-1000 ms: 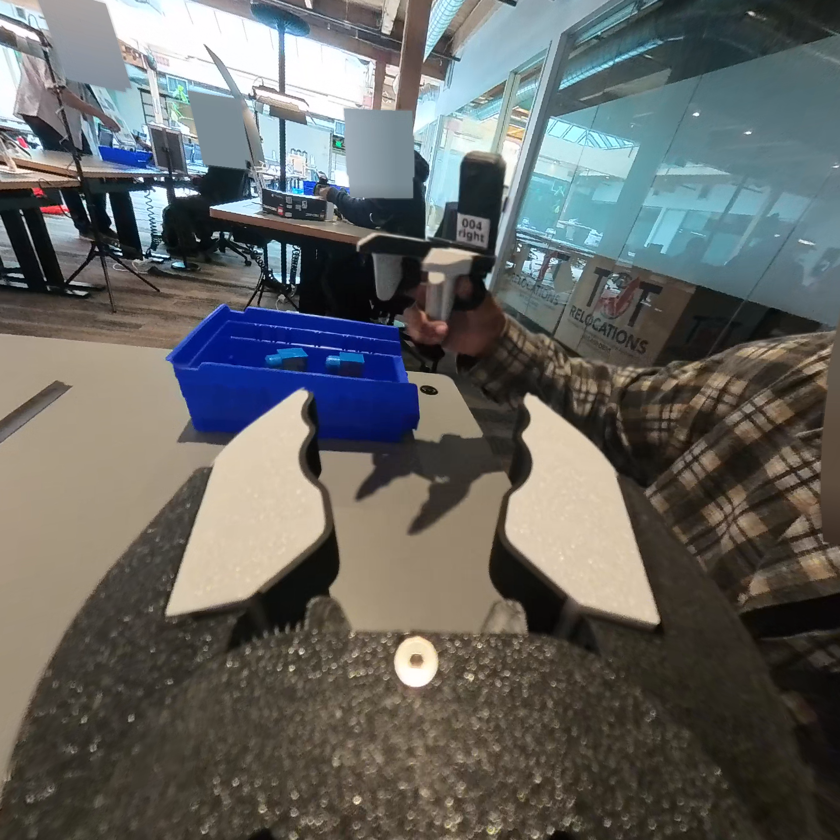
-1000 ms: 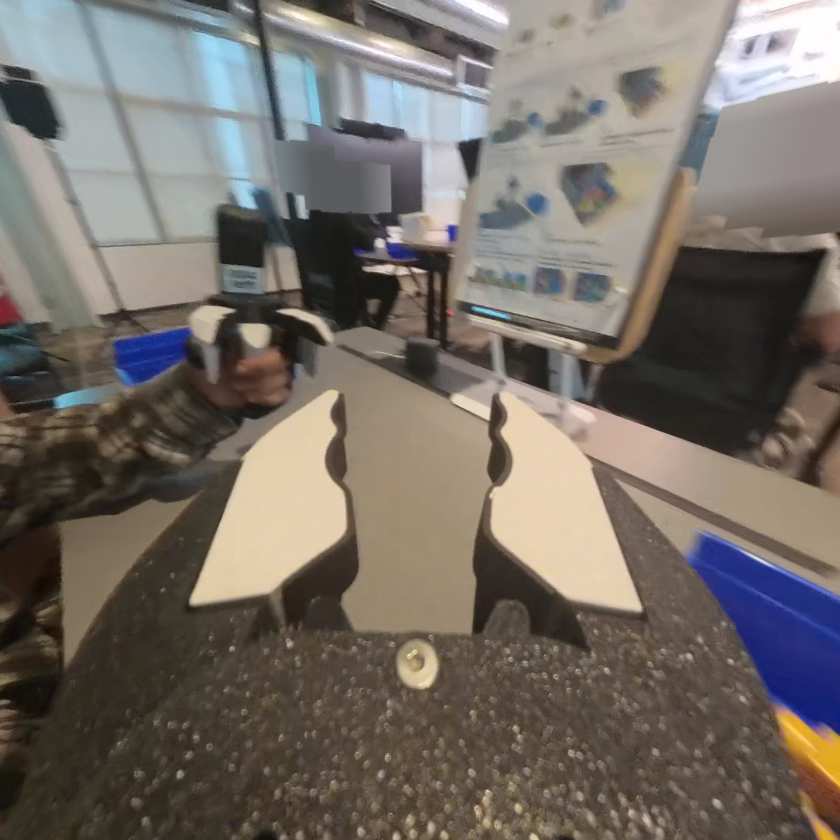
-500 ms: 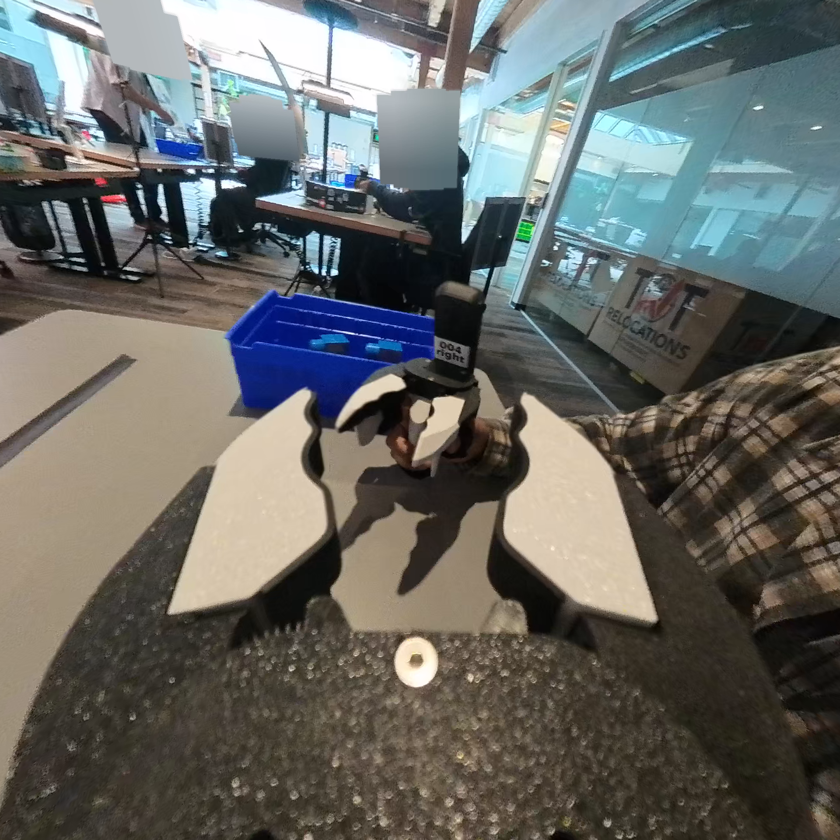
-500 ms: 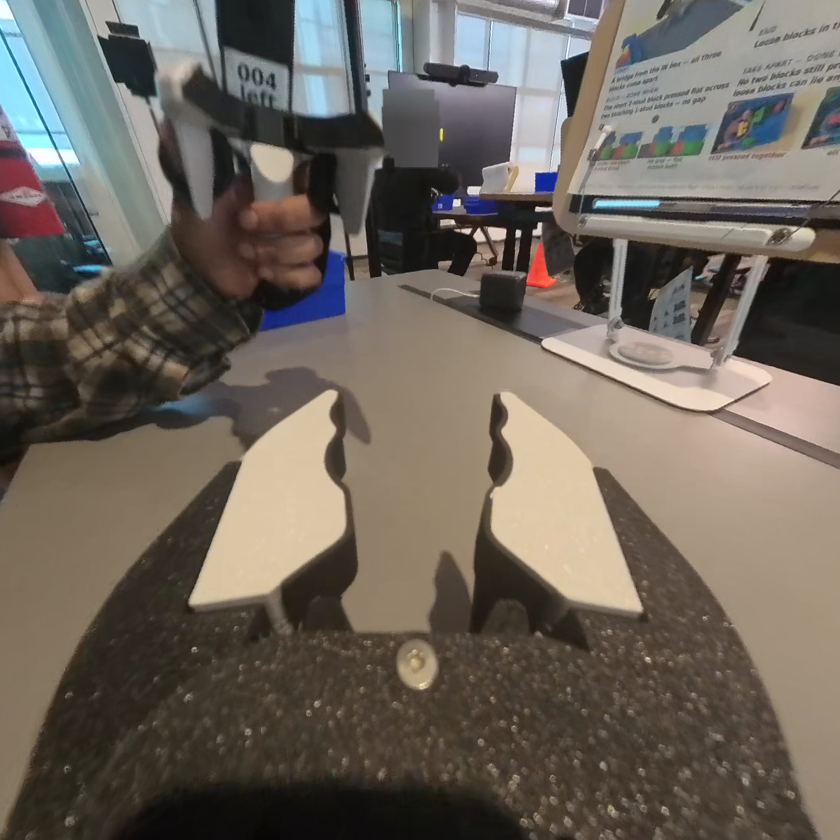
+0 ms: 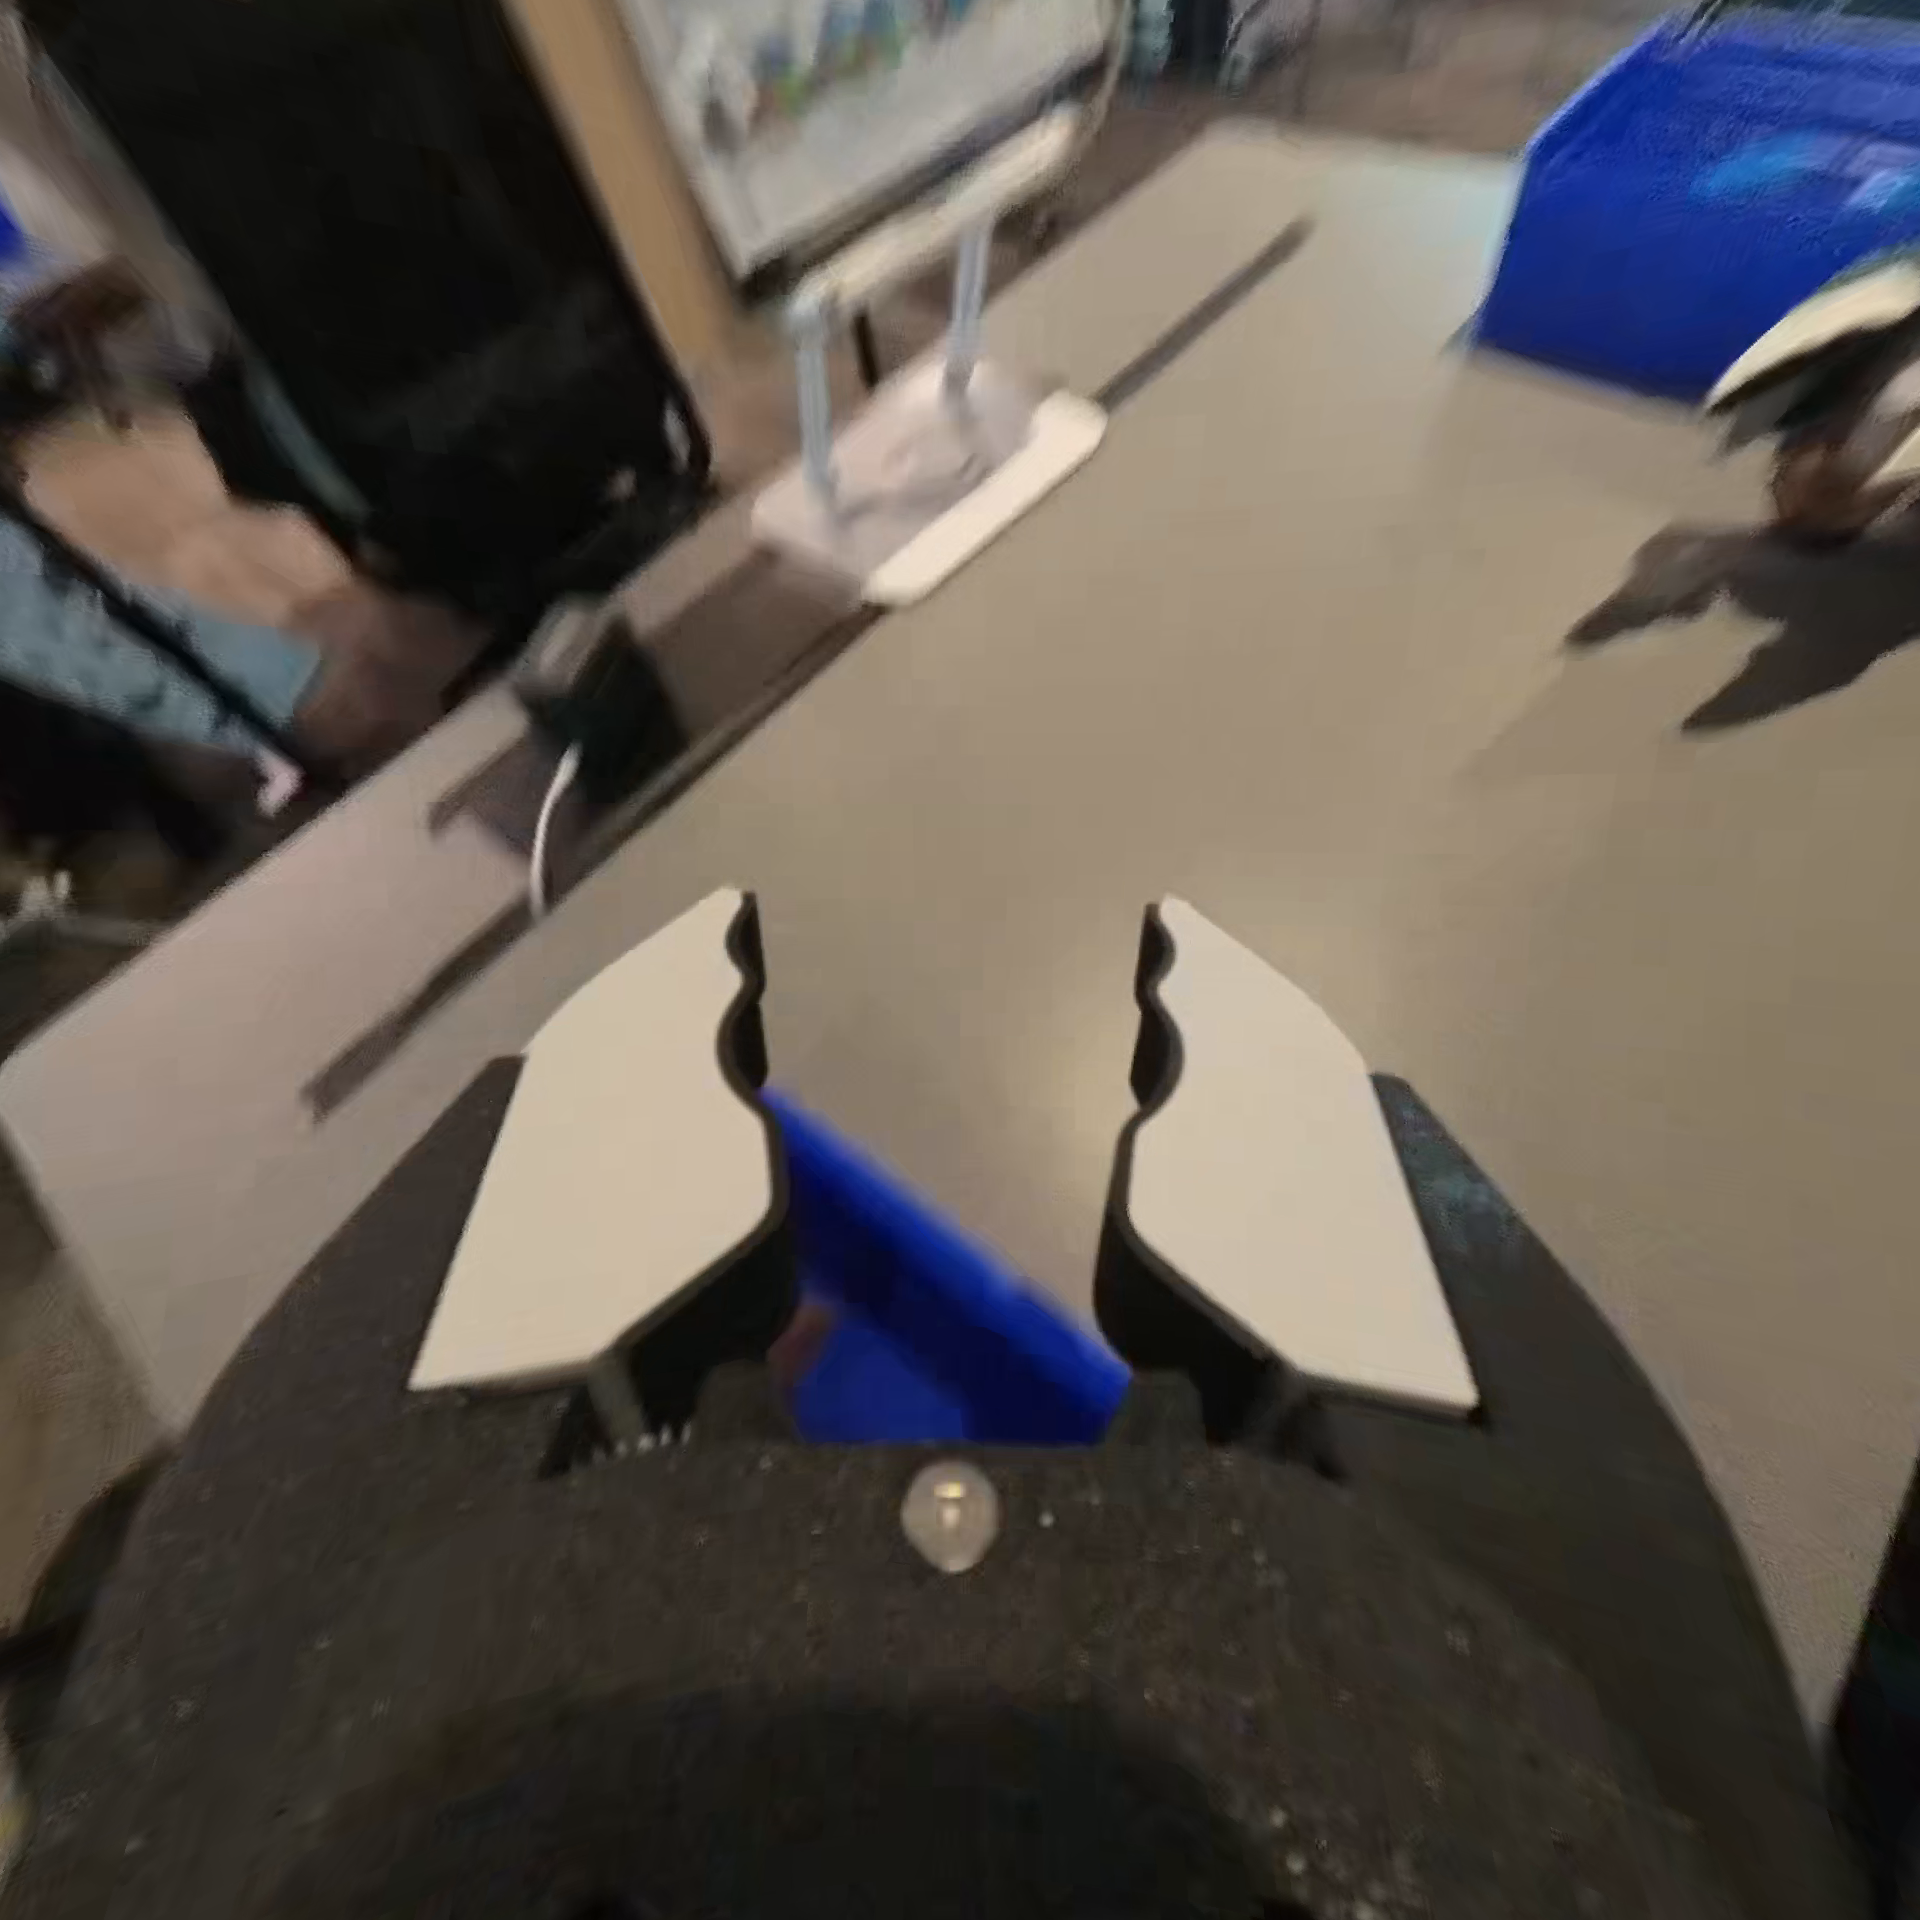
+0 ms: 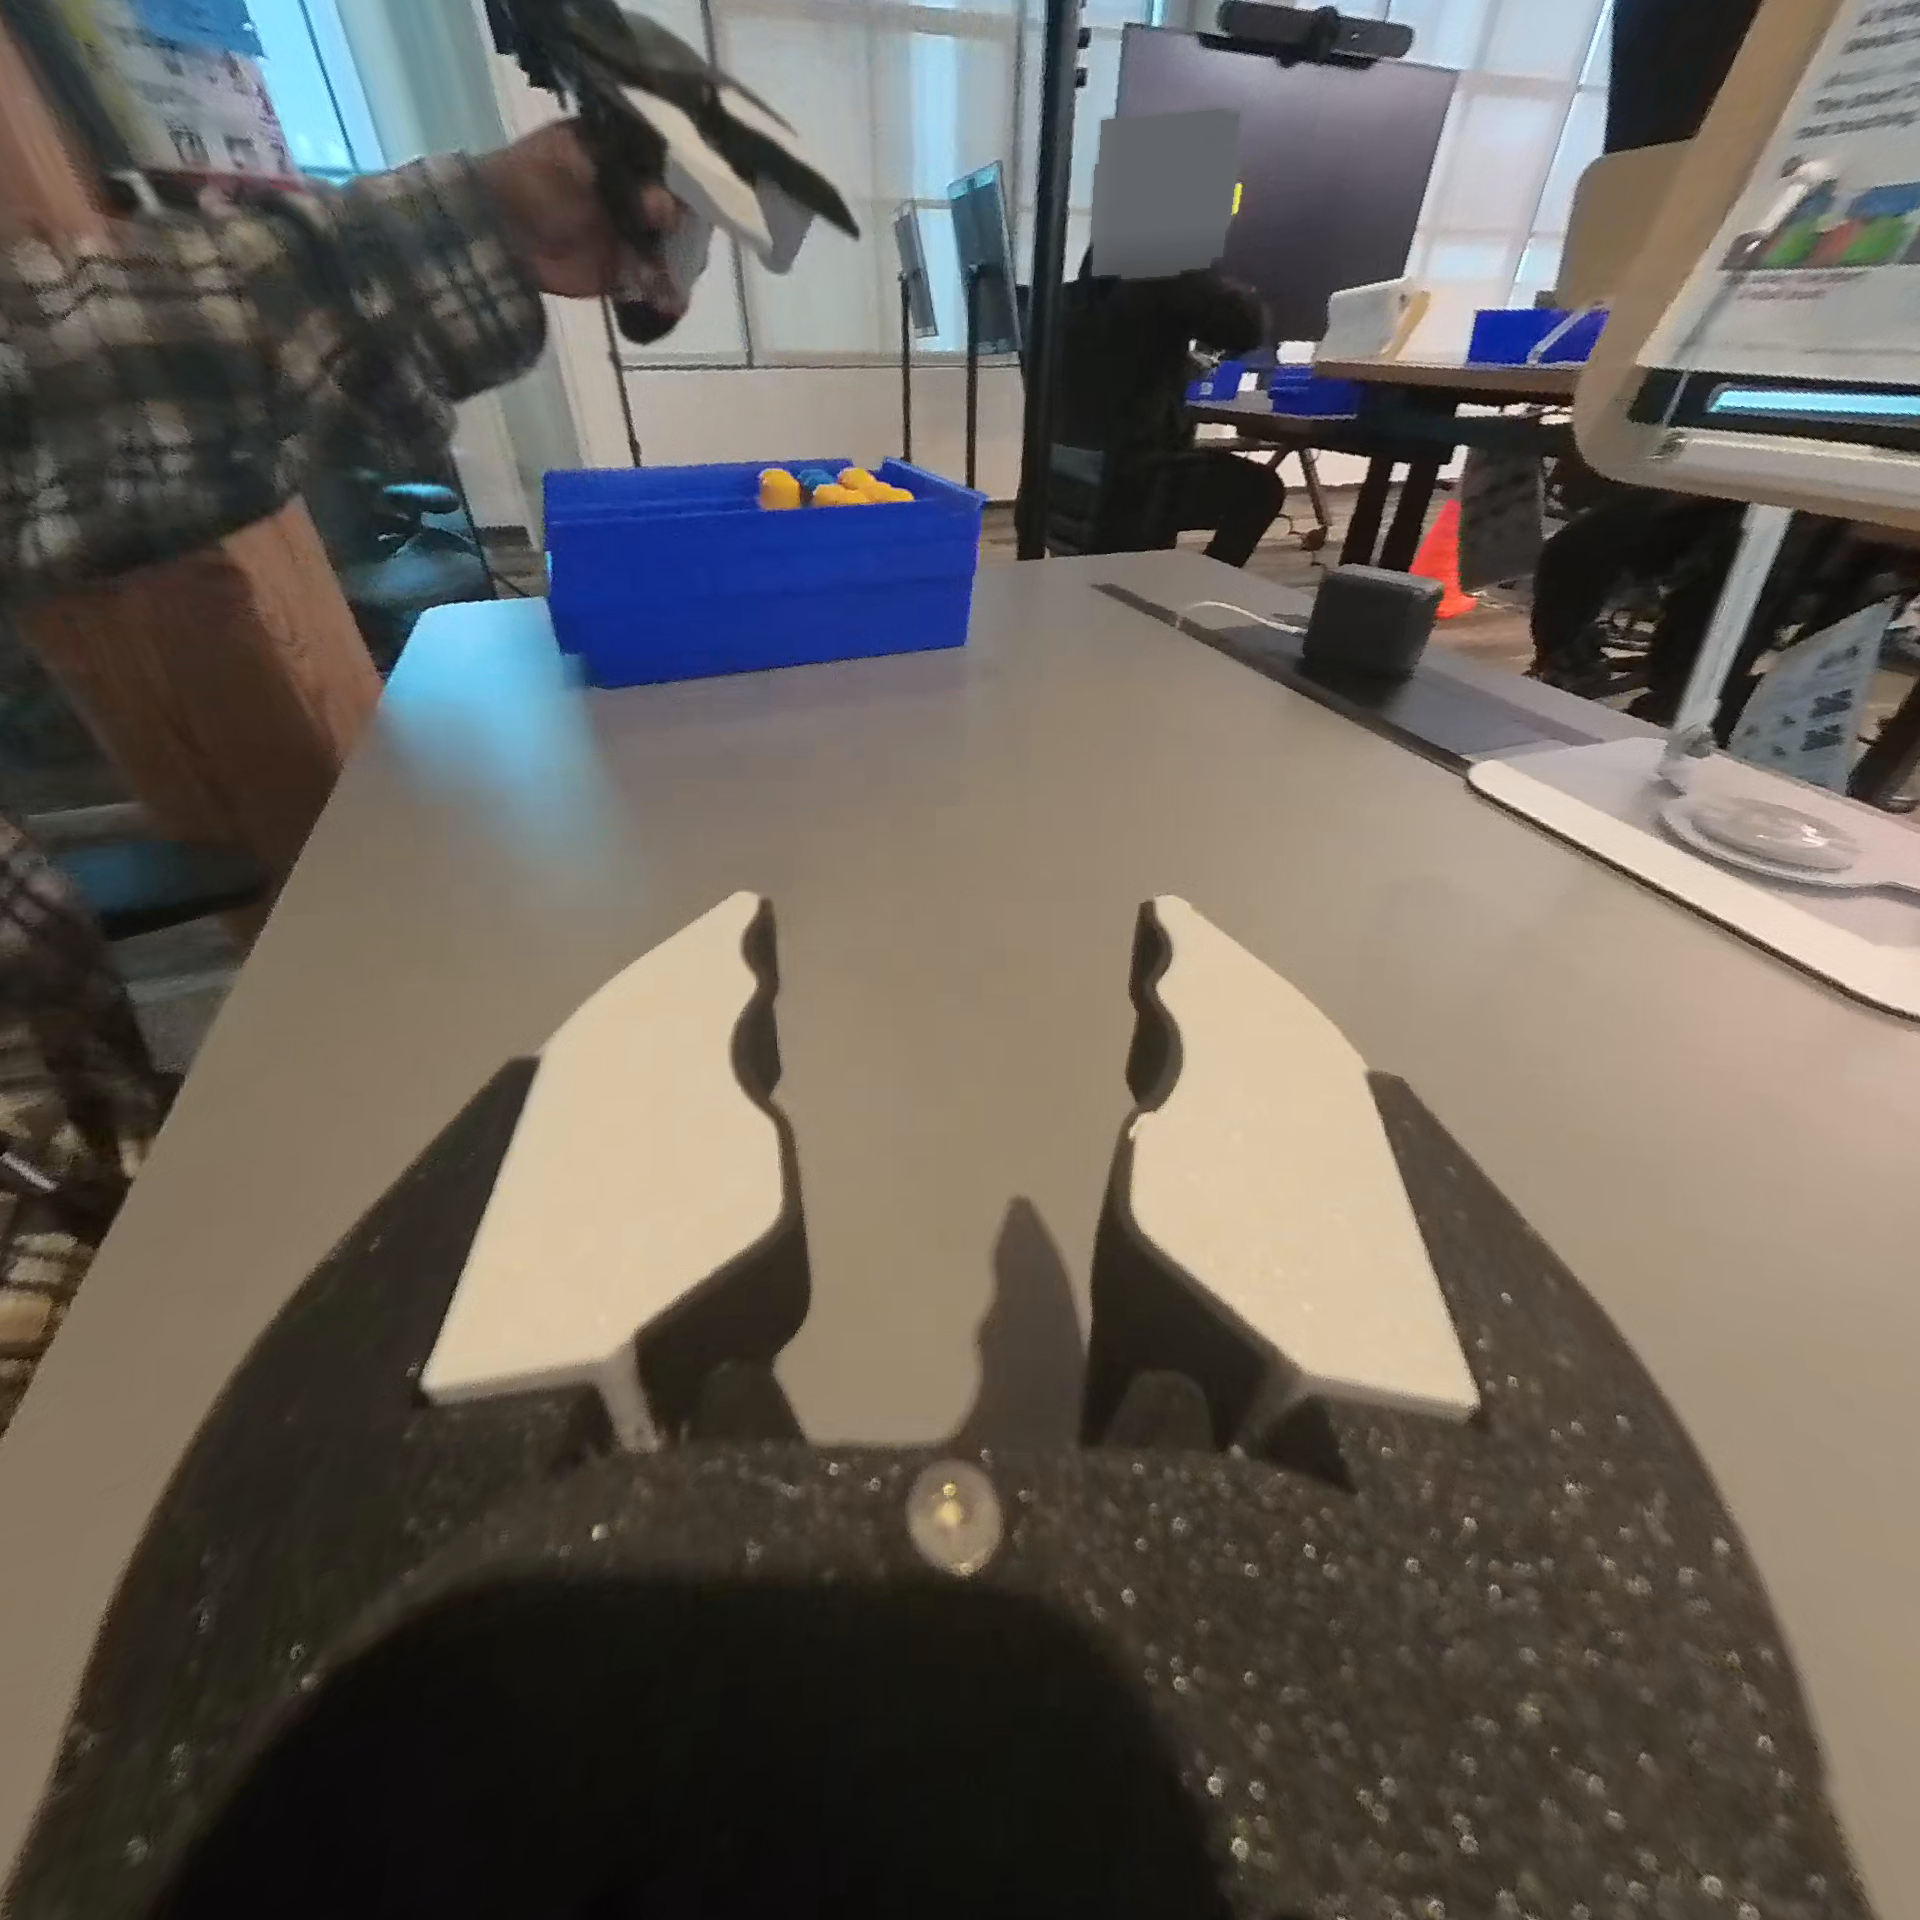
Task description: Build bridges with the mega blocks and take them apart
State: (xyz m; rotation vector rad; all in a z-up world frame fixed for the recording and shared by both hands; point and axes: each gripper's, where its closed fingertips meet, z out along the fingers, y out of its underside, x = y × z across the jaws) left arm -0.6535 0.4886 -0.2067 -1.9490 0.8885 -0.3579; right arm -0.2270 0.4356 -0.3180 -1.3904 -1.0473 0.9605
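**Two empty grippers, blocks still in the bin across the counter**

Nearest in the right wrist view, the right gripper (image 6: 951,914) sits low over the bare grey counter (image 6: 935,790), its fingers (image 6: 644,1143) spread and holding nothing. Straight ahead of them, at the far edge, stands a blue bin (image 6: 764,597) with yellow and blue mega blocks (image 6: 831,486) heaped inside. No block lies loose on the counter, so no long axis can be read yet.

The left gripper (image 6: 774,223) is raised high, up and to the left — its fingers are also parted and empty, and its own view is blurred. A blue edge (image 5: 914,1278) shows beneath its fingers; what it is I cannot tell. By height alone, the right looks better placed for the first reach.
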